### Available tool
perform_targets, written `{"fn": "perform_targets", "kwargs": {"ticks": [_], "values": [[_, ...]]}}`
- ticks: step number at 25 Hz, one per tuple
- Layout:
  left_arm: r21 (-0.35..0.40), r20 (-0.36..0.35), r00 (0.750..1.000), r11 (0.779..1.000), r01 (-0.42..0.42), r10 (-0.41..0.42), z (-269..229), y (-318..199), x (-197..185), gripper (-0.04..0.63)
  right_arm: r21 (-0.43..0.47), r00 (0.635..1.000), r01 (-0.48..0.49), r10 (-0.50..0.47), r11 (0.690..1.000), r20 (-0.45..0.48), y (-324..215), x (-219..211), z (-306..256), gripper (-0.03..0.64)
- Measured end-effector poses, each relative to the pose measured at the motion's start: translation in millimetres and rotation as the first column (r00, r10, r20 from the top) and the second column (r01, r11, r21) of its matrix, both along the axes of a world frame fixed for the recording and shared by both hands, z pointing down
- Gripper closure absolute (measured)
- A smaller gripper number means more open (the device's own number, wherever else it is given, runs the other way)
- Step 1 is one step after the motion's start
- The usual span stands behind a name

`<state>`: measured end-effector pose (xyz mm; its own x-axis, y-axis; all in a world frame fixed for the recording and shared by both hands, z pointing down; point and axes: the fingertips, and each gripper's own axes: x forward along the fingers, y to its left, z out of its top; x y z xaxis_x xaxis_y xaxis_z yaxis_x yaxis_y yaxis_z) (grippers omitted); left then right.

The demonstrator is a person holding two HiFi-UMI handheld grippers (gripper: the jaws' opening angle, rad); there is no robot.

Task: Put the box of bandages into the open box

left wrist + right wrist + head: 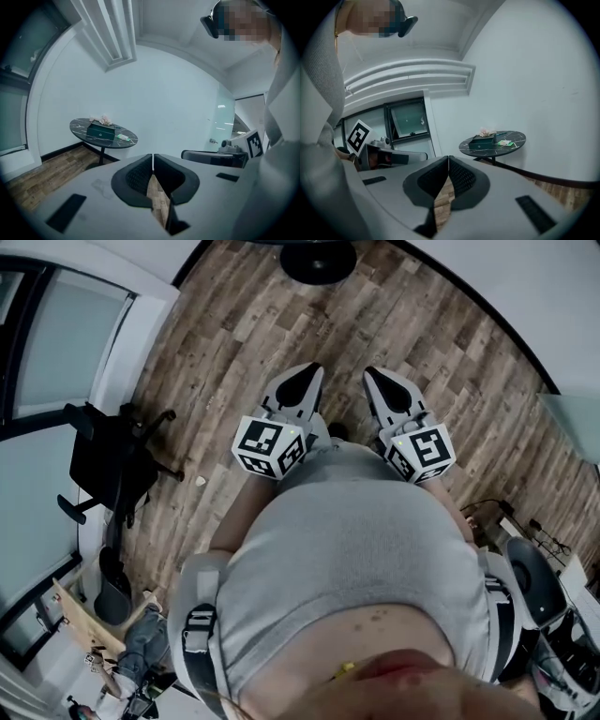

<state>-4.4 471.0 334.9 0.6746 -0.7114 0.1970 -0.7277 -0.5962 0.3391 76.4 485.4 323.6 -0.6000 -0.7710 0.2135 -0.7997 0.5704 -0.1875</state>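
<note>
Task not under way yet: both tools held close in front of the person's torso, over wood floor, nothing near them. left gripper jaws are together with nothing between the pads; right gripper same, pads meeting, empty. Box of bandages is a small green-and-white pack lying flat on the round dark marble table across the room, just beside the dark green open box, toward the table's edge; something pale and crumpled sits at the far side of that box. Step in hand, as I read it, is the approach: walk up, keep the table centred in one gripper view, spread that gripper's jaws before reaching in. The pack is low and flat, so come in shallow across its narrow sides, pinch, lift clear of the box wall, then lower it inside and let go. Keep the idle gripper off the table so it doesn't nudge the open box. Writing: none legible; pack print too small to read, the cubes on the grippers carry only black-and-white square markers
</note>
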Motion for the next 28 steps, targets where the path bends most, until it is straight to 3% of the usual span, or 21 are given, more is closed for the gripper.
{"fn": "perform_targets", "kwargs": {"ticks": [4,11,17,28], "values": [[-0.007,-0.01,1.0,1.0,0.022,-0.022,2.3,-16.0,-5.7,0.577,0.045,1.0,0.011,-0.012,0.999,0.02,-14.3,-4.3,-5.8,0.554],[0.016,-0.011,1.0,1.0,-0.026,0.026,2.3,-62.4,-2.8,0.577,0.035,0.999,-0.038,0.038,0.999,0.003,-54.3,-1.1,1.1,0.554],[0.038,-0.005,0.999,0.998,-0.053,0.053,-5.7,-125.0,-7.9,0.577,0.073,0.996,-0.088,0.086,0.993,0.029,-116.1,-3.7,-9.5,0.554],[0.026,-0.006,0.998,0.997,-0.068,0.068,-9.0,-225.7,-31.6,0.577,0.045,0.995,-0.095,0.093,0.995,0.036,-214.6,-29.1,-11.1,0.554]]}}
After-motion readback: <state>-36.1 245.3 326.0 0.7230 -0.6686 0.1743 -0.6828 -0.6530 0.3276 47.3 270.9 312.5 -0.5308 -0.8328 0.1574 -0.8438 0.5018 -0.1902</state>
